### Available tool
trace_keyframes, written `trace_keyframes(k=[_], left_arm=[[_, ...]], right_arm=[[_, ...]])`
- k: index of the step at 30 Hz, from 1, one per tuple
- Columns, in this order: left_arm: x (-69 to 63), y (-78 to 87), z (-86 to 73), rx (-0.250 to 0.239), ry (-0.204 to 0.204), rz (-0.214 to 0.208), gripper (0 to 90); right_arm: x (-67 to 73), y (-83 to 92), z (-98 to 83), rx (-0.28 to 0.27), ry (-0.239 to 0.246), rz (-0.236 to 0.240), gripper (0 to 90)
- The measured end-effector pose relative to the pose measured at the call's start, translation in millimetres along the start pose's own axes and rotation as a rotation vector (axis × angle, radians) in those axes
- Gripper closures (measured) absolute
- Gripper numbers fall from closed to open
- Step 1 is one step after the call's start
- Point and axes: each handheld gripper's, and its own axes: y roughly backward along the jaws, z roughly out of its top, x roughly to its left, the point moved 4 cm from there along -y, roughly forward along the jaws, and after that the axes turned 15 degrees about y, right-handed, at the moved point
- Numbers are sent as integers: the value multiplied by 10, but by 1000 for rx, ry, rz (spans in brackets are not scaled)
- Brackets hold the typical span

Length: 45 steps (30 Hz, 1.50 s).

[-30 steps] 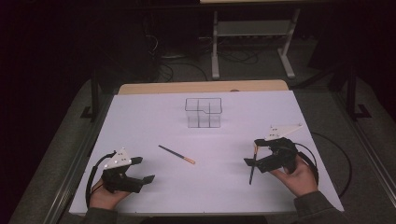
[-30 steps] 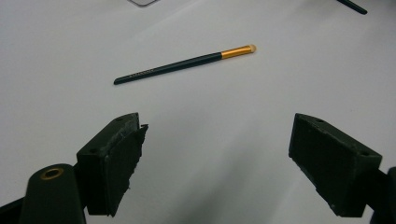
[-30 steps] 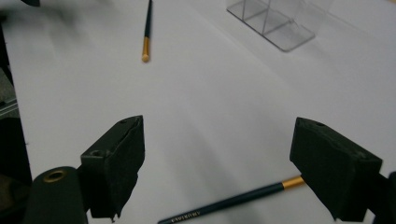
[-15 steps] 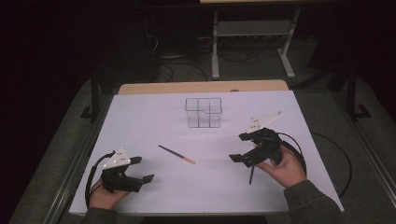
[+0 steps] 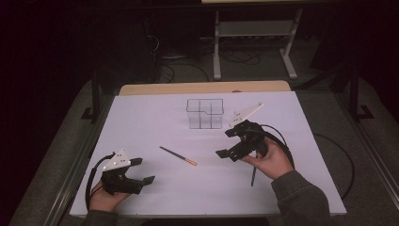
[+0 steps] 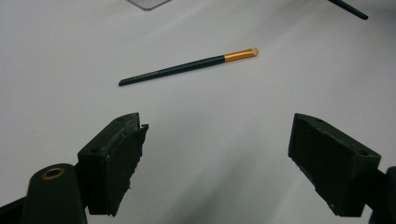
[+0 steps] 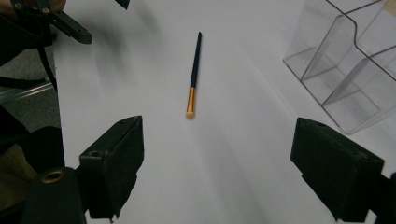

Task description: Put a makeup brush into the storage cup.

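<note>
The room is dim, the far wall lost in black. A white sheet (image 5: 155, 117) covers the table, with a strip of bare wood (image 5: 202, 87) along its far edge. Beyond stands a white metal stand (image 5: 254, 33), cables (image 5: 174, 66) lying on the grey floor (image 5: 324, 89) left of it.

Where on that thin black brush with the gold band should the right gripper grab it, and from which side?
Probably mid-handle, from straight above. The brush lies flat on the white table, so only a top-down pinch gets the open right gripper around it, jaws set across the slim black handle, clear of the gold end.
</note>
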Motion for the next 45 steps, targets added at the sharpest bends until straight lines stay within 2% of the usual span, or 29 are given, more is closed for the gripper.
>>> trace_keyframes(k=[3,5,6,10,12,13,14,15,20,25,29,36,45], left_arm=[[-3,2,1,-6,0,-3,170],[0,3,6,-2,-9,-2,170],[-1,1,6,-2,-8,-2,170],[0,2,3,-2,-10,-3,170],[0,0,5,0,-5,-3,170],[0,0,4,0,-8,-3,170],[-4,0,3,-1,-7,-3,170],[-9,-1,1,-2,-5,-4,170],[-11,2,3,-3,1,-6,169],[-4,6,6,1,-12,-2,169],[-10,-3,2,5,-11,-3,170],[-9,-1,2,5,-8,-2,170],[-14,-4,3,-3,-5,-6,170]], right_arm=[[-27,-53,62,1,-4,12,150],[-62,-99,96,-2,22,12,147],[-58,-139,149,4,7,18,145],[-65,-217,220,8,15,34,144],[-90,-289,254,14,41,36,145],[-82,-347,295,19,24,55,146],[-82,-347,295,19,24,55,146],[-101,-382,302,23,43,52,147],[-126,-543,383,40,33,74,167],[-145,-640,423,46,49,77,186],[-147,-722,461,62,43,81,209],[-159,-890,526,76,74,88,260],[-148,-1064,540,91,64,102,299]])
